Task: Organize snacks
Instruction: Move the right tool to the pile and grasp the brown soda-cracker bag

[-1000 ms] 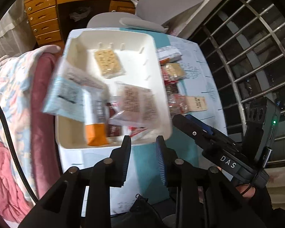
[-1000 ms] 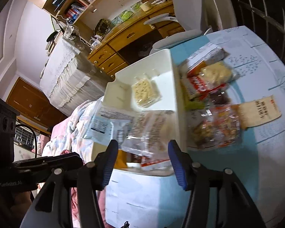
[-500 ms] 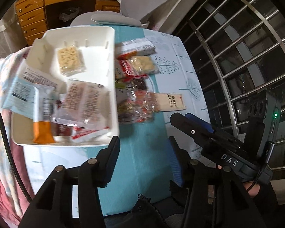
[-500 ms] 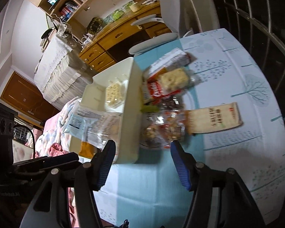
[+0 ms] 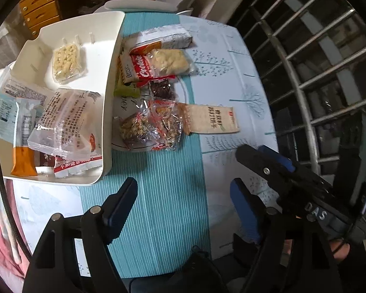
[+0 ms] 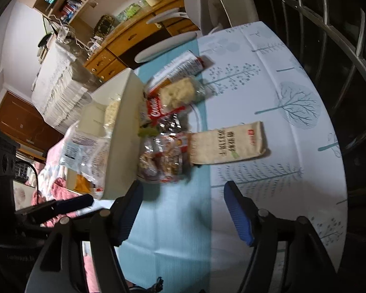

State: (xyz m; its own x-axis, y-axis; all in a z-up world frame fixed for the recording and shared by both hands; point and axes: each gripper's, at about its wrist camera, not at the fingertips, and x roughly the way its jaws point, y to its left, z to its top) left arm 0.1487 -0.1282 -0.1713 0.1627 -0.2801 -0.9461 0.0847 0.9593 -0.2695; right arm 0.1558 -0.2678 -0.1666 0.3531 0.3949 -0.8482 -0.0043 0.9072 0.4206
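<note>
So both grippers are empty, jaws opening wide over bare tablecloth (image 5: 168, 195). Left gripper (image 5: 183, 200) sits bottom centre of its view, right gripper (image 6: 183, 205) likewise. The white bin (image 5: 109, 102) at upper left holds several packets, and the loose snack pile (image 5: 156, 90) lies just right of it, mid-frame.
</note>
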